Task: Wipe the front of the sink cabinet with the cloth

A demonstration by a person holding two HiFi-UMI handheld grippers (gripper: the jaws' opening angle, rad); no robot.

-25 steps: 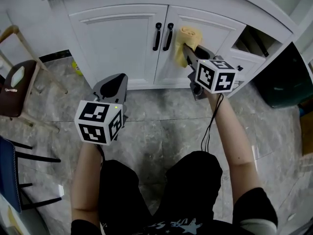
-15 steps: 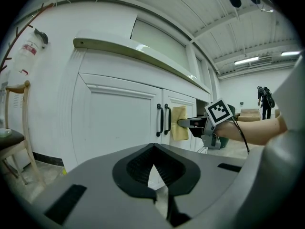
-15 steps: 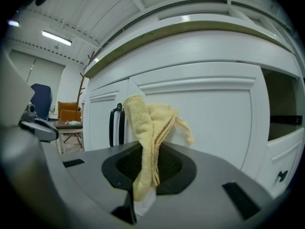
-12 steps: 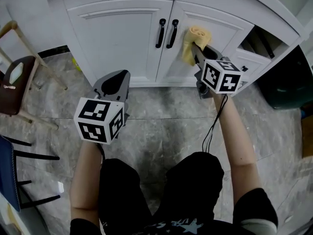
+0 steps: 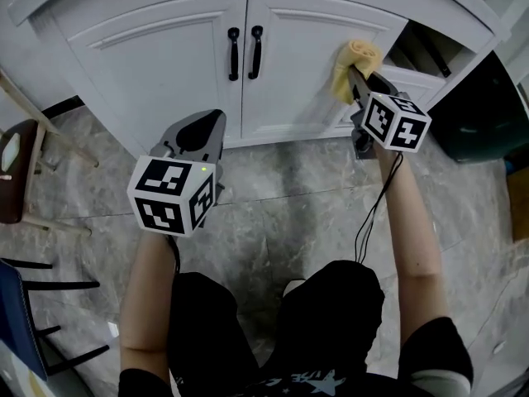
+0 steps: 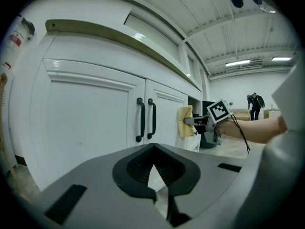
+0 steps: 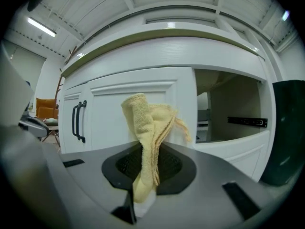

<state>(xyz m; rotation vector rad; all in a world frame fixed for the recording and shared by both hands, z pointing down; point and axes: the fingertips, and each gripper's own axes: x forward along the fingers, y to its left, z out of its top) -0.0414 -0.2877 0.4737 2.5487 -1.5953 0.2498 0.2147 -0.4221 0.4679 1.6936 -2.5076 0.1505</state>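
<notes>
At the far left edge of the head view a chair (image 5: 10, 172) with a brown seat stands on the grey marbled floor (image 5: 281, 205), well apart from the work. Right of it, in the lower-left middle of the frame, the left gripper (image 5: 201, 126) is held low over the floor, short of the white sink cabinet (image 5: 165, 64) and touching nothing. Its own view shows the jaws closed together with nothing between them, aimed at the left door. In the upper middle of the frame the two doors meet, and a pair of black handles (image 5: 245, 53) stand upright side by side, one on each door. Further right, in the upper right of the frame, the right gripper (image 5: 354, 79) reaches out to the right-hand door. Its jaws are clenched on the yellow cloth (image 5: 364, 54) – the right gripper view shows the folded terry pinched between them, with a bunch rising above the tips. The cloth lies against the front of the right door near that door's right edge, well clear of the handles. Just beyond that edge is an open compartment (image 5: 417, 52) in the cabinet – dark inside. At the far right a dark bin (image 5: 483, 126) stands beside the cabinet.
</notes>
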